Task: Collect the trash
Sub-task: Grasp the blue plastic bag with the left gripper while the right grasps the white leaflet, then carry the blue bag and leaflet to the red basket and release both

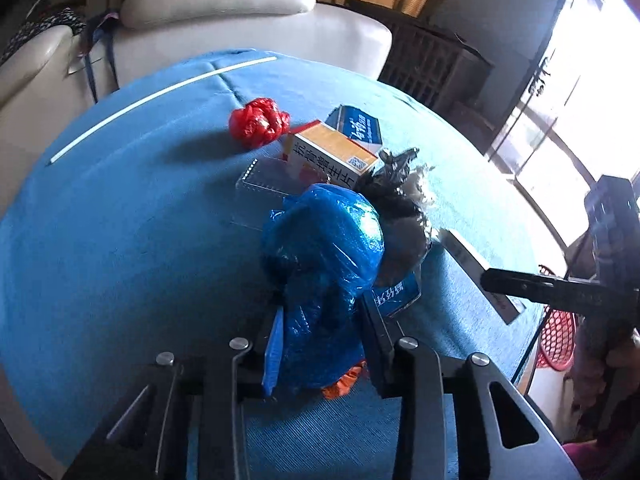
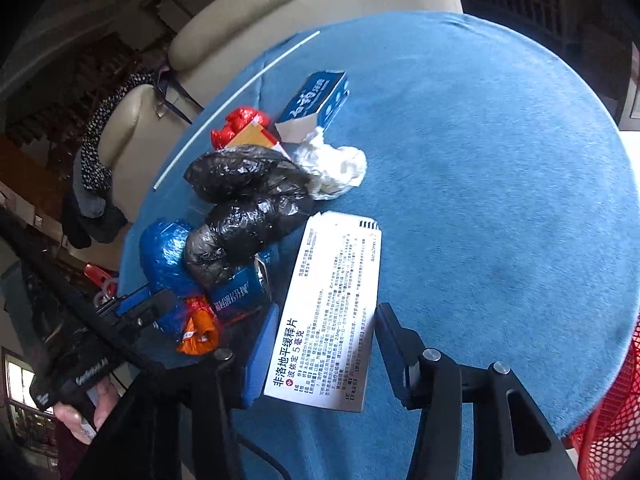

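Left gripper (image 1: pixel 320 344): black linkage arms, silver round screws, blue pad. Right gripper (image 2: pixel 320 344): same black frame, silver screws at 6 o'clock.

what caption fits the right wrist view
Right gripper closes on a white medicine box beside bagged trash on a blue table.

Most readable thing here is the white medicine box (image 2: pixel 324 312) lying flat on the bench: big print says 非洛地平缓释片, with 波依定 5 毫克 under it, then a block of small text too tiny to make out. The yellow-and-white box (image 1: pixel 330 156) has large dark Chinese characters down its side plus a QR-type code, but I can't read them for sure. Same with the blue box (image 2: pixel 316 98): white brush lettering, not legible.
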`<act>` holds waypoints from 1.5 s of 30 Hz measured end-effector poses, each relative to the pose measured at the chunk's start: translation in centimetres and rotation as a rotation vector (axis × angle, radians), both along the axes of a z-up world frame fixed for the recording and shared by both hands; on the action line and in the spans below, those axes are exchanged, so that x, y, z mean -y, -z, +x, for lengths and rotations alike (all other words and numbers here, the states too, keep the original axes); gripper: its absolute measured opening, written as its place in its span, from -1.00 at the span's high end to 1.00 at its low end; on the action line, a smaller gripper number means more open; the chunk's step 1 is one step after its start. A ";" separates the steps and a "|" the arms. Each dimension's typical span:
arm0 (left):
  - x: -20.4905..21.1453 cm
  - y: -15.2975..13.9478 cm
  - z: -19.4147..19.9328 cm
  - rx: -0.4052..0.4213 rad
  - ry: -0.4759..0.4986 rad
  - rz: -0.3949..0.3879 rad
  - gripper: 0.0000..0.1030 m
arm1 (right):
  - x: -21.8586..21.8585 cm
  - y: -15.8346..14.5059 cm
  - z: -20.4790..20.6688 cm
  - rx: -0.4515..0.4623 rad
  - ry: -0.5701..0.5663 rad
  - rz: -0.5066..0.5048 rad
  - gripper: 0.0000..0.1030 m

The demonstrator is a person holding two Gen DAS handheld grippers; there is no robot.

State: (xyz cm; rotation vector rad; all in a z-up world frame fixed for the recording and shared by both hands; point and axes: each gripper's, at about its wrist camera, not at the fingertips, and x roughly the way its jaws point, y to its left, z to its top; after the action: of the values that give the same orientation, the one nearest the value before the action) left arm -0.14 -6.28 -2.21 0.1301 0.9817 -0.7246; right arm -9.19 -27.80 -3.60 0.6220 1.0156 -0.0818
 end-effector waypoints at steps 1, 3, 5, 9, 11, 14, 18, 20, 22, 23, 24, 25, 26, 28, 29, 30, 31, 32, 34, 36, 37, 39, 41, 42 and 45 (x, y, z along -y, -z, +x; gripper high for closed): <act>-0.1 -0.2 -0.3 0.011 -0.005 0.001 0.31 | 0.3 0.0 -0.7 -0.004 0.002 -0.009 -0.01; -0.1 -0.8 -1.0 0.039 -0.011 0.005 0.31 | 0.9 -0.1 -1.8 -0.006 0.006 -0.012 -0.01; -0.3 -1.5 -1.5 0.060 -0.016 0.001 0.32 | 1.2 -0.3 -2.4 0.003 0.012 0.001 -0.01; -0.3 -3.8 -3.2 0.115 -0.007 -0.017 0.31 | 1.8 -1.0 -3.8 0.031 0.020 0.030 -0.01; 0.2 -4.9 -4.2 0.132 0.022 -0.031 0.31 | 2.0 -1.6 -4.7 0.048 0.022 0.028 0.00; 2.1 -6.0 -6.0 0.159 0.092 -0.039 0.31 | 2.5 -2.4 -5.5 0.073 0.031 0.027 -0.01; 5.9 -6.2 -8.3 0.150 0.195 -0.039 0.30 | 4.4 -3.2 -7.9 0.091 0.072 0.015 -0.01; 8.1 -5.7 -9.3 0.131 0.243 -0.029 0.30 | 5.7 -3.3 -9.2 0.096 0.108 0.021 -0.01; 10.3 -5.1 -10.3 0.114 0.289 -0.013 0.30 | 7.3 -3.3 -10.9 0.100 0.153 0.026 -0.01; 10.8 -5.3 -10.8 0.107 0.305 -0.010 0.30 | 8.2 -3.3 -11.9 0.102 0.179 0.030 -0.01; 12.0 -5.1 -11.6 0.092 0.335 -0.002 0.30 | 8.9 -3.3 -12.8 0.105 0.201 0.034 -0.01; 12.9 -4.9 -12.0 0.086 0.352 0.003 0.30 | 9.8 -3.3 -13.9 0.108 0.226 0.039 -0.01; 14.1 -4.7 -12.6 0.078 0.376 0.011 0.30 | 10.5 -3.2 -14.8 0.108 0.247 0.038 -0.01; 16.3 -4.3 -13.7 0.067 0.421 0.020 0.30 | 12.3 -3.1 -17.1 0.102 0.302 0.031 -0.01; 17.5 -4.1 -14.3 0.061 0.447 0.023 0.30 | 13.0 -3.0 -18.2 0.097 0.327 0.032 -0.01; 18.6 -3.9 -14.8 0.055 0.468 0.026 0.30 | 13.9 -2.8 -19.4 0.094 0.354 0.036 -0.01; 19.7 -3.8 -15.3 0.047 0.490 0.030 0.30 | 14.8 -2.6 -20.6 0.089 0.382 0.040 -0.01; 20.9 -3.6 -16.0 0.040 0.515 0.035 0.29 | 15.5 -2.4 -21.7 0.083 0.407 0.042 -0.01; 22.8 -3.1 -16.9 0.035 0.551 0.047 0.28 | 16.8 -1.9 -23.9 0.071 0.461 0.053 -0.01; 24.8 -2.6 -17.9 0.019 0.592 0.062 0.28 | 18.0 -1.4 -25.8 0.059 0.510 0.065 -0.01; 25.7 -2.3 -18.6 0.009 0.607 0.070 0.27 | 18.5 -1.1 -26.8 0.054 0.536 0.075 -0.02; 27.3 -1.8 -19.4 -0.005 0.631 0.087 0.24 | 19.3 -0.7 -28.3 0.049 0.574 0.091 -0.04; 28.6 -1.2 -20.0 -0.011 0.647 0.103 0.20 | 20.1 -0.3 -29.6 0.043 0.610 0.101 -0.05; 29.3 -1.0 -20.2 -0.015 0.654 0.108 0.18 | 20.5 -0.1 -30.1 0.043 0.624 0.108 -0.05; 30.4 -1.0 -20.6 -0.010 0.669 0.129 0.09 | 21.4 0.3 -30.8 0.041 0.654 0.135 -0.17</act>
State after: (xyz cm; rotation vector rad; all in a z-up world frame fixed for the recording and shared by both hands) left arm -20.78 -36.70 -1.23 0.5866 0.9976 -1.2702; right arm -40.01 -49.20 -3.86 1.0573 0.7481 -0.5757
